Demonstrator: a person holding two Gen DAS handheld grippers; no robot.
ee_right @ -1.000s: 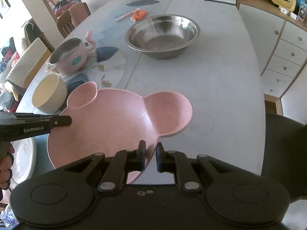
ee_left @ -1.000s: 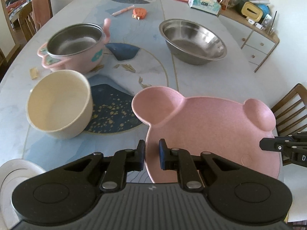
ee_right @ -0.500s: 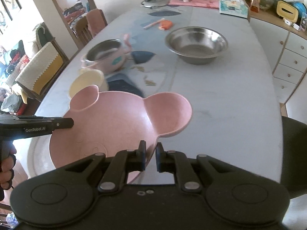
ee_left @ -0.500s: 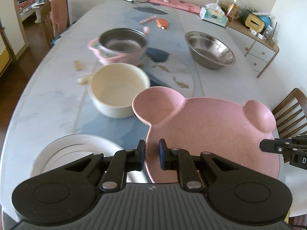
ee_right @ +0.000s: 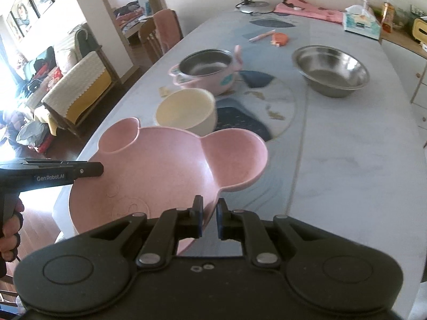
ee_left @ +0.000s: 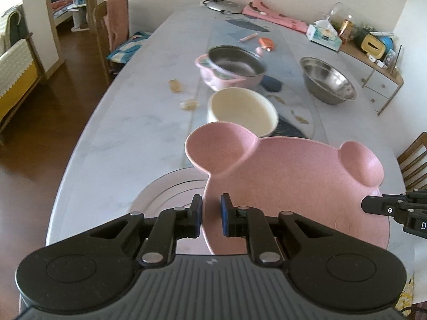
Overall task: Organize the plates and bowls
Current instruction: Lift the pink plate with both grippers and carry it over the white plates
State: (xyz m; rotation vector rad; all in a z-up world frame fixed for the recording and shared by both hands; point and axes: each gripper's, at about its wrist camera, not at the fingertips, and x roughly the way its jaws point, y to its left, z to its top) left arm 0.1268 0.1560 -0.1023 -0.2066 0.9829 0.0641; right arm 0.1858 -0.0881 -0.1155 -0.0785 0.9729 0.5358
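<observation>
Both grippers hold a pink bear-shaped plate [ee_left: 293,184] above the table's near end. My left gripper [ee_left: 211,214] is shut on its left rim, my right gripper [ee_right: 209,217] on its right rim; the plate [ee_right: 160,176] shows in both views. A white round plate [ee_left: 170,192] lies on the table partly under the pink plate. Beyond it stand a cream bowl [ee_left: 241,110], a pink pot with a steel inside [ee_left: 232,65] and a steel bowl [ee_left: 328,82]. In the right wrist view they show as cream bowl [ee_right: 186,110], pot [ee_right: 205,70] and steel bowl [ee_right: 331,69].
The long marble table [ee_right: 360,160] has a blue patterned mat [ee_right: 267,98] in the middle. At the far end are a tissue box [ee_left: 324,36], pink cloth [ee_left: 275,17], lamp base [ee_left: 221,4] and small orange item [ee_left: 267,43]. Chairs [ee_left: 112,32] stand along the left.
Both grippers have carried the pink plate leftward and back toward the near end, so it now hangs partly over the white plate. The grip on the plate is unchanged.
</observation>
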